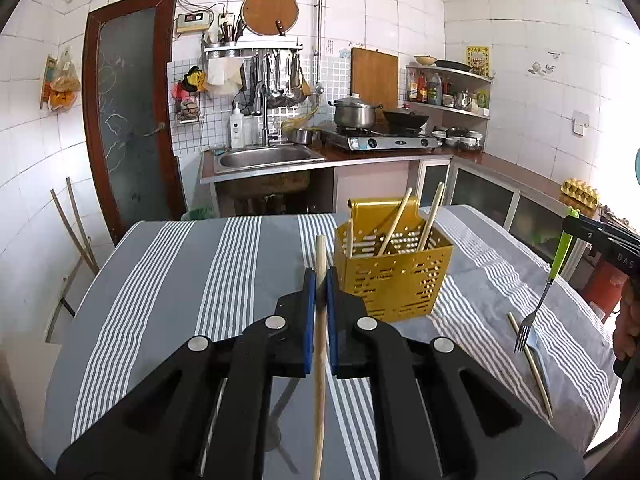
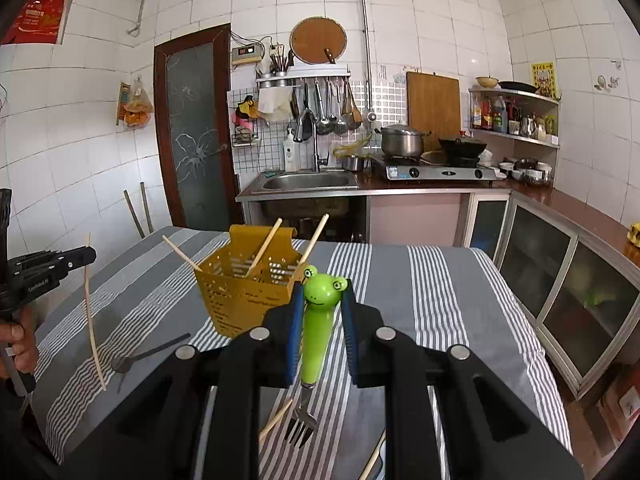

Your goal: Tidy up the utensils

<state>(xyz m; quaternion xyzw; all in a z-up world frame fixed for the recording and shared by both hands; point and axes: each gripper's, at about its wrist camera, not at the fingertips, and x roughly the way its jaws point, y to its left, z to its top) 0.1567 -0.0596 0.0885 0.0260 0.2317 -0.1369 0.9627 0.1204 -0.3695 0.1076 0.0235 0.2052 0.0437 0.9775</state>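
Table (image 1: 168, 280): carries the holder, a loose chopstick and a spoon.
Holder (image 1: 394, 276): near the far edge, three chopsticks (image 1: 394, 220) leaning inside.
Loose chopstick (image 1: 532, 364): on the cloth by the right edge.
Spoon (image 2: 148, 356): on the cloth before the holder.
Sink (image 1: 266, 157): behind the table, stove (image 1: 380, 140) to its right.

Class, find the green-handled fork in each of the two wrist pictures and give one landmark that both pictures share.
Left wrist view: the fork hangs at the far right edge, prongs down, held by the right gripper.
Right wrist view: the fork is at centre bottom, its frog-faced handle clamped between the gripper's blue pads.
Shared landmark: the yellow utensil holder on the striped tablecloth.
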